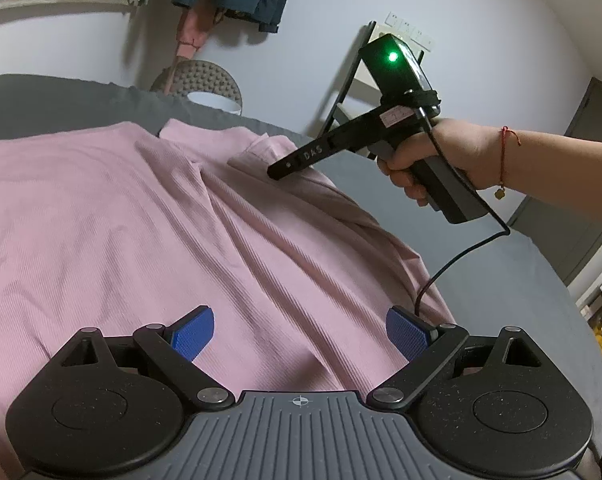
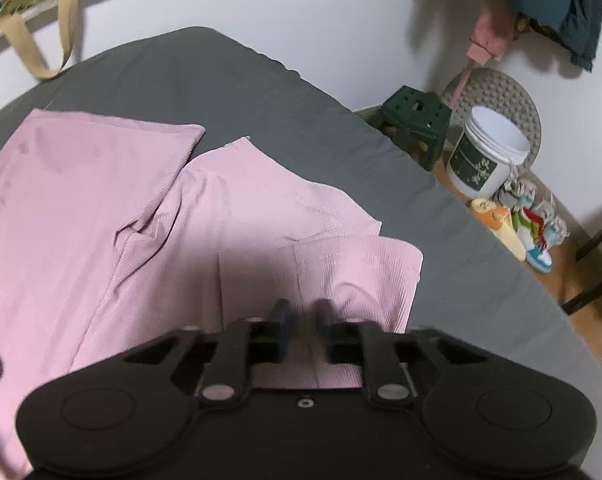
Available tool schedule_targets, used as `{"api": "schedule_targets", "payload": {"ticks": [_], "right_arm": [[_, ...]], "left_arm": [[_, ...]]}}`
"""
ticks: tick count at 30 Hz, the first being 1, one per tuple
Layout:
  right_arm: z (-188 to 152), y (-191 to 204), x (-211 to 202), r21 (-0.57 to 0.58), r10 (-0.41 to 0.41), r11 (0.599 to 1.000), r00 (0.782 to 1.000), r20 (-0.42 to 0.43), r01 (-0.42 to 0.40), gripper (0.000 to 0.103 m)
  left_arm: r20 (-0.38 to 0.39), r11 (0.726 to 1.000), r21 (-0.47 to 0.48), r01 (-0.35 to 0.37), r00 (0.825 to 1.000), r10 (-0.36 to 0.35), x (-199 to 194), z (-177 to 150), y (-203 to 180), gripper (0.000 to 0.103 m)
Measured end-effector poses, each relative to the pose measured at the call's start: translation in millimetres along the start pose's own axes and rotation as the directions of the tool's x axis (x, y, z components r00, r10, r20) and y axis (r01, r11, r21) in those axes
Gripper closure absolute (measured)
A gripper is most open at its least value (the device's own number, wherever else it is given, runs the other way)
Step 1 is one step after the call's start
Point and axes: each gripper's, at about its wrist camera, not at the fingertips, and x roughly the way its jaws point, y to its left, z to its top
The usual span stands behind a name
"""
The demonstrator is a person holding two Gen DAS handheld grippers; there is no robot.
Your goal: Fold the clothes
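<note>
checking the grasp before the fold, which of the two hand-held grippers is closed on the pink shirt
The right hand-held gripper: its blue pads pinch the pink ribbed shirt at a hemmed edge. The left hand-held gripper hangs wide open above the fabric.

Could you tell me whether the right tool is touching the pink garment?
Touching: the right wrist view shows the right tool nearly closed, with a fold of the pink garment pinched between its pads.

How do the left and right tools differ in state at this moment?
The left tool is wide open, holding nothing; the right tool is nearly shut, with pink shirt fabric between its fingers. Left hovers over the shirt's body; right is at a folded edge. Both have blue pads.
</note>
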Motion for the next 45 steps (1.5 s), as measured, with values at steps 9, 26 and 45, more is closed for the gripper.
{"api": "schedule_targets", "payload": {"ticks": [9,26,45], "right_arm": [[-3,-41,-30,0.103,-0.060,0.993,0.995,0.084,0.052,0.100],[-39,-144,-7,0.524,-0.343,0.796,0.939,-0.022,0.303,0.101],[-203,-123,-224,0.714,0.134,0.634,0.951,0.277,-0.298,0.085]], "left_arm": [[-0.015,1.000,0.001,-0.017,1.000,0.017,2,-1,2,0.010],[-0.058,0.990,0.127,-0.066,0.996,0.074,11,-10,-7,0.010],[0.053,0.992,0.122,0.044,0.997,-0.050,-20,0,-13,0.009]]}}
